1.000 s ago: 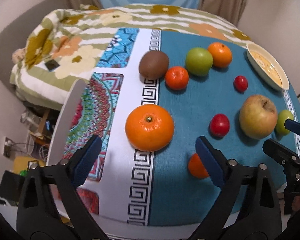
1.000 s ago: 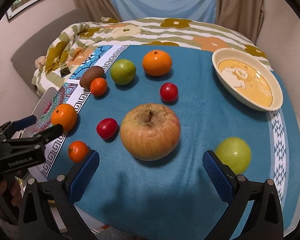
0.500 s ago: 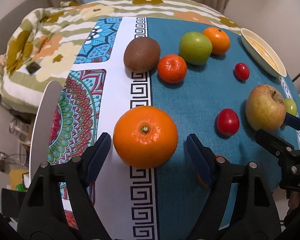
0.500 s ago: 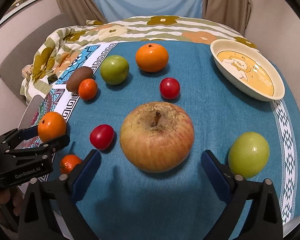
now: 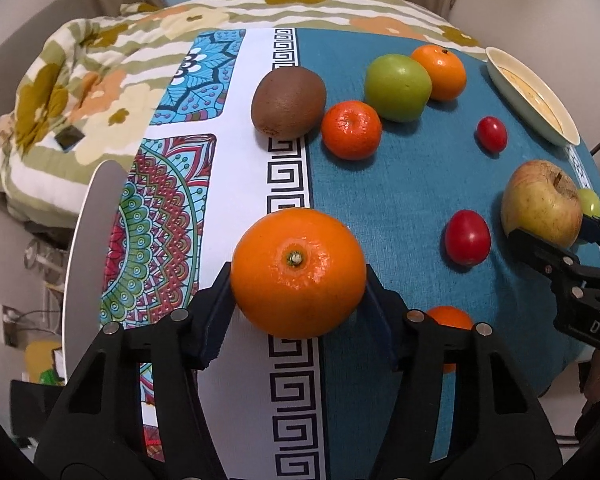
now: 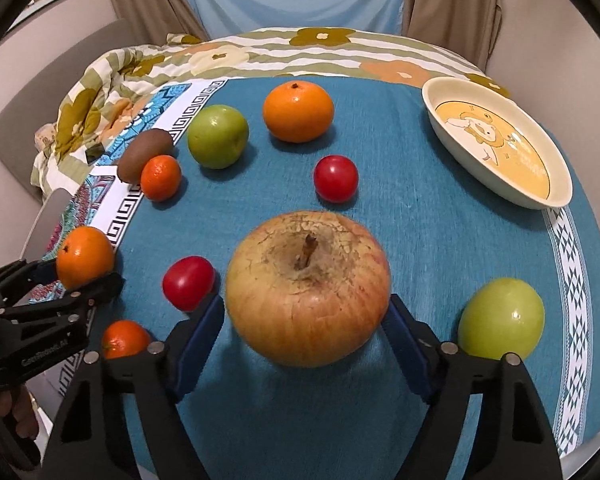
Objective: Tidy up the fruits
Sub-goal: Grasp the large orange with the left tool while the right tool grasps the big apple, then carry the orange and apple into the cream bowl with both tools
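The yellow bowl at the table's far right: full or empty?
Empty. The bowl shows its bare printed cartoon bottom in the right wrist view; every fruit lies on the blue cloth outside it.

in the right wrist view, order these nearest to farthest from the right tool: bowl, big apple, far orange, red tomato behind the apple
1. big apple, between the closing right tool fingers
2. red tomato, just behind the apple
3. far orange and bowl, orange at the back centre, bowl back right; too close to call
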{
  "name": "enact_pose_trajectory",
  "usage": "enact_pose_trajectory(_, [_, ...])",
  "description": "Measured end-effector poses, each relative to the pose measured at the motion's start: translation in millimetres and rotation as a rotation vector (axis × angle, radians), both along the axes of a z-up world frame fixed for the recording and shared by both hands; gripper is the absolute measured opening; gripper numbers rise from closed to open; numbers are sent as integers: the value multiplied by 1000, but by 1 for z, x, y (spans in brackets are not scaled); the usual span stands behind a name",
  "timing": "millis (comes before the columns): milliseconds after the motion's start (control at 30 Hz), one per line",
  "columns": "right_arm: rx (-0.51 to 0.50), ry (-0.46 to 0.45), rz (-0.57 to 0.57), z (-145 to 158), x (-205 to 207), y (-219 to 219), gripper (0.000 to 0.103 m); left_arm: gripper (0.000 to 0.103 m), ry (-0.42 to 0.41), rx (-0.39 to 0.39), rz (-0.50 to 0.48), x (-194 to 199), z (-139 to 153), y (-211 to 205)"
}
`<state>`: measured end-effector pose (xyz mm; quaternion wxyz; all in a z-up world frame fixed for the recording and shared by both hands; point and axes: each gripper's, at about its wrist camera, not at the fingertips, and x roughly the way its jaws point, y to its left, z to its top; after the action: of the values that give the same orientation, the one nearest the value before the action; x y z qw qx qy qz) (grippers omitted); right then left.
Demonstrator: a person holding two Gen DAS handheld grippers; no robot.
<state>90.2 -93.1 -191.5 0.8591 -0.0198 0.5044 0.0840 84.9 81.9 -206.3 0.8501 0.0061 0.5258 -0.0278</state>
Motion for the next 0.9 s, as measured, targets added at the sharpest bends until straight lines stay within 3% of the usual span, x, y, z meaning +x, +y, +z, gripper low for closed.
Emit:
enact_pose_trajectory(433, [17, 1, 7, 3, 6, -3, 71, 63, -30, 3, 36, -9, 15, 12])
enact_pose_trajectory(900, [77, -88, -64, 71, 9, -17, 71, 63, -120, -19, -38, 6, 85, 9])
